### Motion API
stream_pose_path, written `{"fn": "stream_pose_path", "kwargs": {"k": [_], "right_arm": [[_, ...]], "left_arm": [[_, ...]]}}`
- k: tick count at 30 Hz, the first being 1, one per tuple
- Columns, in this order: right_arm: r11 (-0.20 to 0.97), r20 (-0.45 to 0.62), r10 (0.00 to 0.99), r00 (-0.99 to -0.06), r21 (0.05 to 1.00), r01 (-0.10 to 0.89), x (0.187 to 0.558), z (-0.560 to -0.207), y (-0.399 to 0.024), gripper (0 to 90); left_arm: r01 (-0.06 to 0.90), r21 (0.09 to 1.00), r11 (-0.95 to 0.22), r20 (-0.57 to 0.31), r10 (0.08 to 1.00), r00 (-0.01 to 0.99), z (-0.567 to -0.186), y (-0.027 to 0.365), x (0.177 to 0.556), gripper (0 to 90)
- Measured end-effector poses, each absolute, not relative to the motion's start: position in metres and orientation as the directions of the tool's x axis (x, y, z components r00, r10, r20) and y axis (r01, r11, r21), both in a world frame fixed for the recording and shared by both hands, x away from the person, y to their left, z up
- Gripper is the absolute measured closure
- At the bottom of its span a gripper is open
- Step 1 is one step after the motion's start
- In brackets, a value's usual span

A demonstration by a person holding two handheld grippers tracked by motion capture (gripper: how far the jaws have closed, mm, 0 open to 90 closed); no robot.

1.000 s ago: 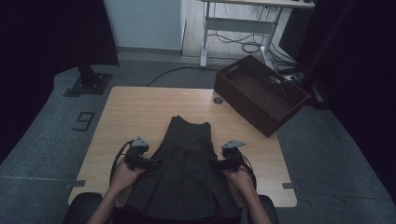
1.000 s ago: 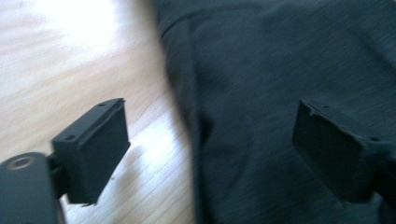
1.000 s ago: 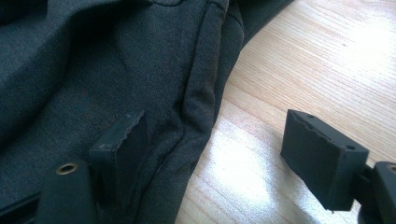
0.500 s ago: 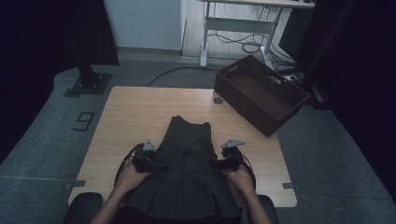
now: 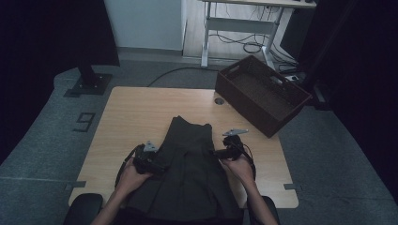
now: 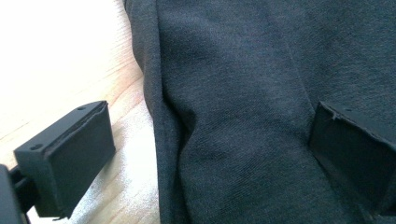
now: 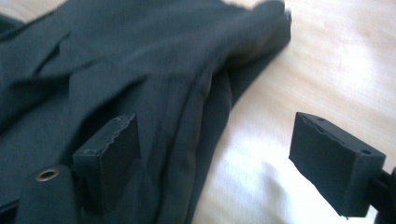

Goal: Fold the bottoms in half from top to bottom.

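On the wooden table, a dark pleated dress lies flat, with the left gripper at its left edge and right gripper at its right edge, both having just spread wide, gripping nothing.

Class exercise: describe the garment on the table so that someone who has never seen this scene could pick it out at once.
Start at the light wooden table. On its near half, between the person's two hands, lies a dark grey dress, its narrow top pointing away. It is the only soft cloth item; the brown box at the far right corner is rigid.
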State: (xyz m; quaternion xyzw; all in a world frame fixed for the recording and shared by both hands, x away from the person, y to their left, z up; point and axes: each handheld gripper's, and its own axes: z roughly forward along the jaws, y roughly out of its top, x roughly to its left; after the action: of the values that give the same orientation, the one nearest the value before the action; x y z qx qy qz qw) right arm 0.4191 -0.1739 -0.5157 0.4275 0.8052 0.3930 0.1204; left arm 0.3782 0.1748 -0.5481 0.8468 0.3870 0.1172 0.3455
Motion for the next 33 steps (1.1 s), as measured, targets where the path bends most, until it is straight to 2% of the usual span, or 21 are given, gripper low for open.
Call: {"fn": "stream_pose_path", "kwargs": {"k": [9,14,16,19,22,26,30,33], "right_arm": [[0.348,0.105,0.793,-0.600,0.731,0.588,0.454,-0.501,-0.149,17.9],[0.371,0.074,0.801,-0.594,0.718,0.589,0.470,-0.504,-0.138,18.3],[0.403,0.039,0.791,-0.610,0.717,0.569,0.475,-0.507,-0.136,22.9],[0.426,0.012,0.790,-0.612,0.707,0.564,0.482,-0.513,-0.135,22.7],[0.421,0.018,0.804,-0.595,0.688,0.591,0.488,-0.521,-0.133,17.3],[0.394,0.038,0.834,-0.551,0.657,0.642,0.496,-0.533,-0.132,1.4],[0.379,0.103,0.821,-0.561,0.637,0.672,0.500,-0.542,-0.133,0.2],[0.392,0.091,0.814,-0.573,0.641,0.659,0.500,-0.545,-0.131,0.0]], "left_arm": [[0.574,0.675,-0.464,-0.067,0.736,0.674,-0.548,0.175,0.378,0.0],[0.574,0.675,-0.464,-0.067,0.736,0.674,-0.548,0.175,0.378,0.0],[0.574,0.675,-0.464,-0.067,0.736,0.674,-0.548,0.175,0.378,0.0],[0.574,0.675,-0.464,-0.067,0.736,0.674,-0.548,0.175,0.378,0.0],[0.574,0.675,-0.464,-0.066,0.736,0.674,-0.548,0.175,0.378,0.0],[0.573,0.675,-0.465,-0.066,0.736,0.674,-0.548,0.175,0.378,0.0],[0.573,0.675,-0.465,-0.065,0.736,0.673,-0.548,0.175,0.378,0.0],[0.574,0.674,-0.465,-0.064,0.737,0.673,-0.548,0.174,0.378,0.0]]}}
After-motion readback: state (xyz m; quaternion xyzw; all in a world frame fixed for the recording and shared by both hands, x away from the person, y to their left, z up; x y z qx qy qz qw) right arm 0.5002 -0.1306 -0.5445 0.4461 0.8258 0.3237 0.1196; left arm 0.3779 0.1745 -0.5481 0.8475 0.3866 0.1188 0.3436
